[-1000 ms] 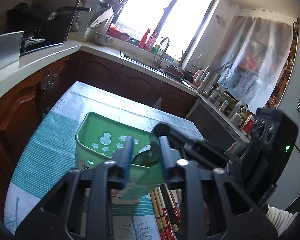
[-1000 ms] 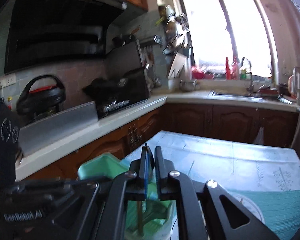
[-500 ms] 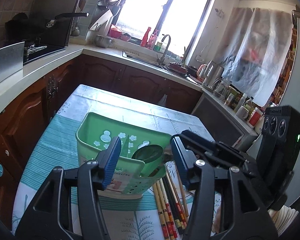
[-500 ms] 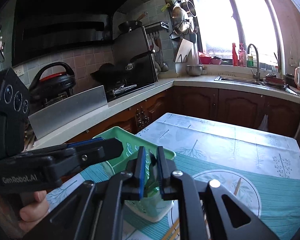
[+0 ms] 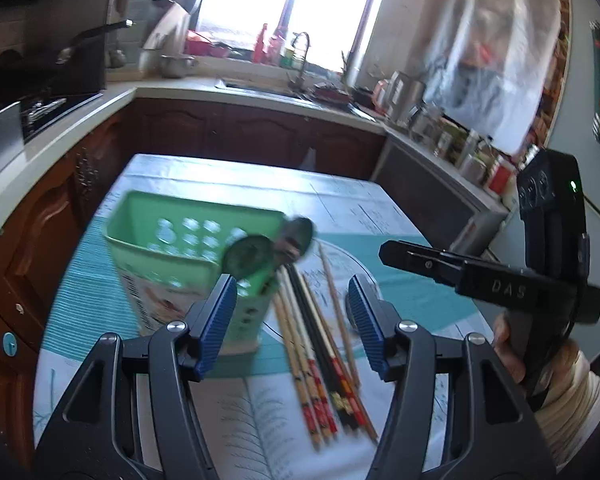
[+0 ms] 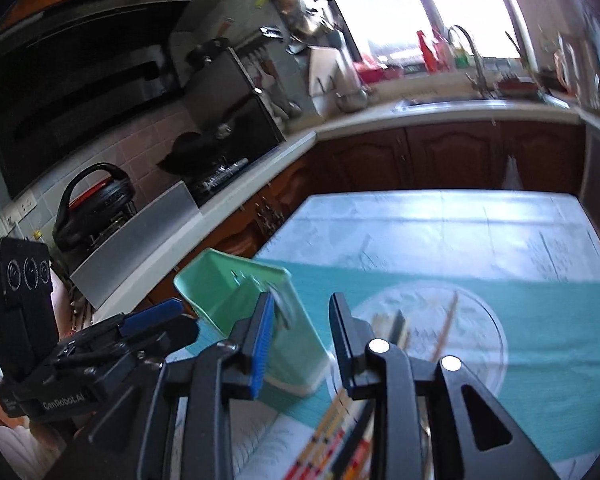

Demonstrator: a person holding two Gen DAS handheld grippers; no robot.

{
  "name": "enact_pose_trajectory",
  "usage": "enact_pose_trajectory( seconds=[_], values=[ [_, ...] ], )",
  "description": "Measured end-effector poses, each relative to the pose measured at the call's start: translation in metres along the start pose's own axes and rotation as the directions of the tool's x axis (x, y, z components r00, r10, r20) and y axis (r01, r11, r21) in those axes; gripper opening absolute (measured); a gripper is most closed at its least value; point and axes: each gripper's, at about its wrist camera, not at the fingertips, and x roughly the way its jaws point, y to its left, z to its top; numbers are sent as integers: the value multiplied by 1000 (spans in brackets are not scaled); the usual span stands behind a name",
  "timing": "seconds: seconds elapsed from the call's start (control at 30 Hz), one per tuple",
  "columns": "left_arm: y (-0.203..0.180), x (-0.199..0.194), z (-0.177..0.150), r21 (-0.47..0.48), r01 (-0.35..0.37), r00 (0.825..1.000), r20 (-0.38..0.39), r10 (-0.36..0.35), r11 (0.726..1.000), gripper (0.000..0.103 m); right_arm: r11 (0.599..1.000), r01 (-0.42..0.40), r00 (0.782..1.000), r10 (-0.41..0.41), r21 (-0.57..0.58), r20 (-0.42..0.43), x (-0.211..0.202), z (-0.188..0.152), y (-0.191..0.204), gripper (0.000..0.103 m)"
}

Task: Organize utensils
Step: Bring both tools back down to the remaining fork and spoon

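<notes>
A green slotted utensil holder point(image 5: 168, 240) stands on the teal cloth of the table point(image 5: 412, 296). Two spoons point(image 5: 256, 256) lean out of its right corner. Several chopsticks point(image 5: 320, 352) lie side by side on the cloth just right of it. My left gripper point(image 5: 292, 320) hovers over the holder's corner and the chopsticks; its jaws are opening with nothing between the pads. My right gripper point(image 6: 300, 340) sits just right of the holder point(image 6: 236, 300), above the chopsticks point(image 6: 340, 420); its jaws are opening too and grip nothing.
A single chopstick point(image 6: 446, 332) lies apart on a pale round mat point(image 6: 488, 332). Dark wooden cabinets point(image 5: 228, 132) and a white counter point(image 5: 12, 168) run behind and to the left of the table, with a stove point(image 6: 216, 172) and a sink tap point(image 5: 302, 52).
Both grippers have drawn back from the holder and opened wider. The spoon that sat at the right gripper's shut jaws now stands free in the holder.
</notes>
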Motion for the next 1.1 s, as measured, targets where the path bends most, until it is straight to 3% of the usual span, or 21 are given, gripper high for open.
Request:
enact_pose_trajectory(
  seconds=[0.3,0.53,0.77,1.0,1.1],
  values=[
    [-46,33,-18,68,43,994,-108,-35,997,55,990,99,987,-86,96,-134,-27,-17,-44,29],
    [-76,83,-33,101,94,973,-221,-70,990,55,977,171,970,-145,127,-195,-29,-30,-75,29],
    [-77,138,-38,82,131,949,-298,-101,988,55,960,194,962,-146,201,-229,-22,-46,-113,29],
    [-77,179,-40,96,127,935,-345,-86,987,55,951,203,955,-140,232,-262,-16,-60,-137,29],
    [-77,196,-38,83,131,928,-362,-92,988,51,948,200,954,-132,246,-270,-13,-65,-143,29]
  ],
)
